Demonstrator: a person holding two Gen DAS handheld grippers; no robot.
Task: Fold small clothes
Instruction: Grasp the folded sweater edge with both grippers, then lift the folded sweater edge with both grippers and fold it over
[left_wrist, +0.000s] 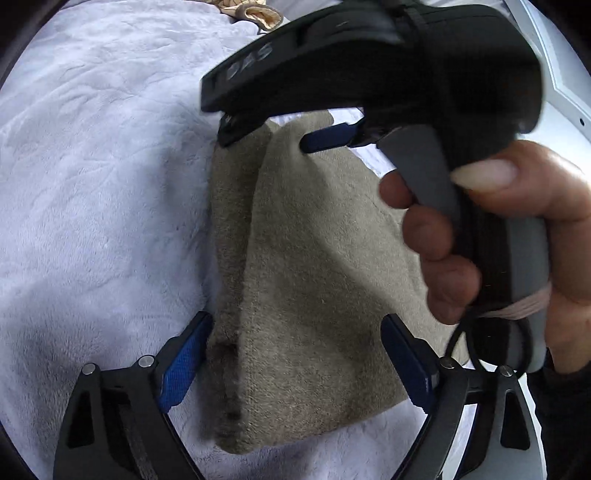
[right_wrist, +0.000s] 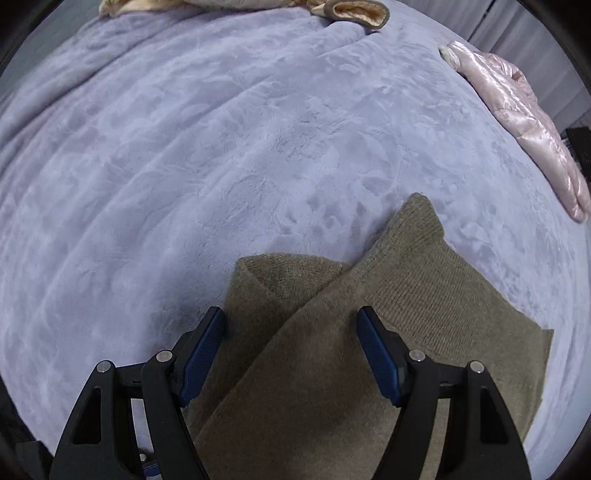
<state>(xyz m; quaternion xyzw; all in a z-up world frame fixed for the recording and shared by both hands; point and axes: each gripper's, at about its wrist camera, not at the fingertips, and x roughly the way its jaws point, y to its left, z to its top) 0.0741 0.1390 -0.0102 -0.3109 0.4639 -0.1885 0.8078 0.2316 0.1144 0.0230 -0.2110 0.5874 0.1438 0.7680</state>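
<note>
1. The olive knitted garment (right_wrist: 332, 332) lay partly folded on the lilac plush blanket (right_wrist: 184, 166), with 1 panel overlapping another along a diagonal edge.
2. The left gripper (left_wrist: 295, 354) stood wide, its blue pads either side of the garment's near end. No pad pressed the cloth, and nothing was held.
3. The right gripper (right_wrist: 291, 350) also stood wide, poised above the garment's overlapped panels. Its pads were clear of the knit in the right wrist view. In the left wrist view it appeared at the far end of the garment, carried by a hand (left_wrist: 498, 229).
4. Judgement: the step in hand appeared to be taking hold for the next fold. To do it well, each gripper should pinch every layer at its end, not the top panel alone. The 2 ends should then be lifted evenly so the overlap does not slide apart.
5. A pink satin item (right_wrist: 528, 122) and a beige lined piece (right_wrist: 354, 13) lay well apart from the garment, near the blanket's far edges.
6. Writing: pale raised letters showed on the right gripper's black body in the left wrist view, too blurred to read with confidence. No garment label was visible.
</note>
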